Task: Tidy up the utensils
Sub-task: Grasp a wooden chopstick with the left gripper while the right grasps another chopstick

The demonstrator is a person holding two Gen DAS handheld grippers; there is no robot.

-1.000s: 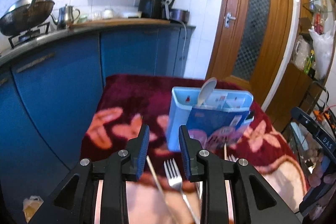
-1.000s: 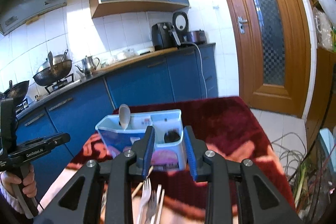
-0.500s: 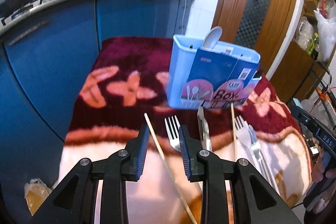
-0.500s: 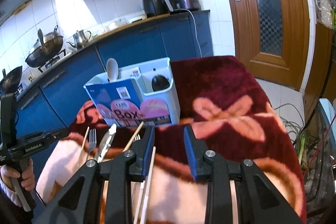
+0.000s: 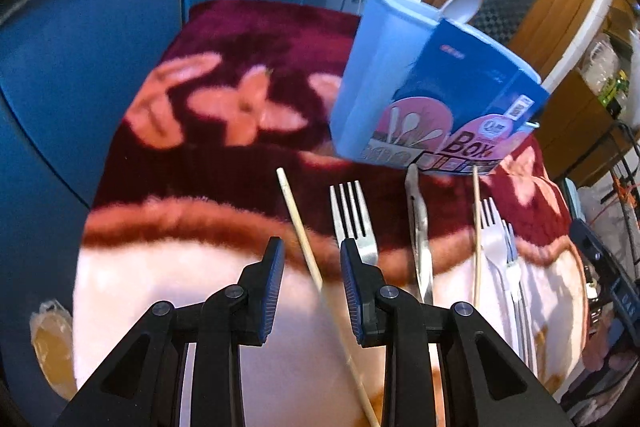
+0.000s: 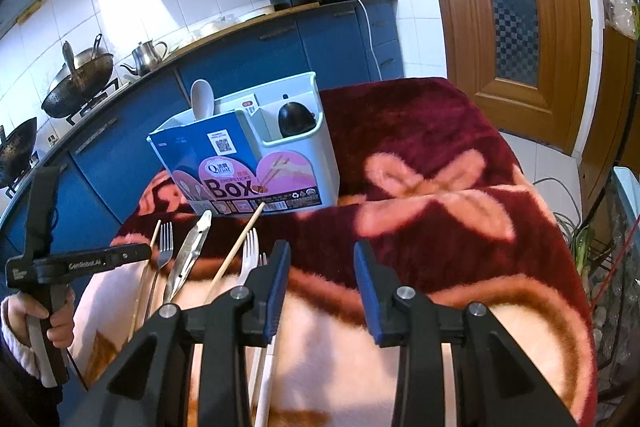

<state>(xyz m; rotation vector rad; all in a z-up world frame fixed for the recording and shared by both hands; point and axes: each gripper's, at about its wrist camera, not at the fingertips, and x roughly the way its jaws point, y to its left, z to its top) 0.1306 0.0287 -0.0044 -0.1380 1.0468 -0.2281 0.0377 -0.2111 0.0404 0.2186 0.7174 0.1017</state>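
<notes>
On the maroon floral blanket point(image 5: 224, 39), the left black gripper with blue pads point(image 5: 312, 259) hangs with jaws parted, empty, a pale wooden chopstick point(image 5: 298, 223) lying between them. Next come a steel fork point(image 5: 352, 215), metal tongs point(image 5: 418, 223), a 2nd chopstick point(image 5: 476, 223) and white forks point(image 5: 494, 239). The blue utensil box point(image 6: 256, 155) stands behind. The right gripper point(image 6: 320, 279) is spread, holding nothing.

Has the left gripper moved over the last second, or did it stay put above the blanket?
Yes. The left gripper has tipped down and come in over the utensils: the chopstick now runs between its open fingers, and the utensil box looms larger, so it came closer.
</notes>
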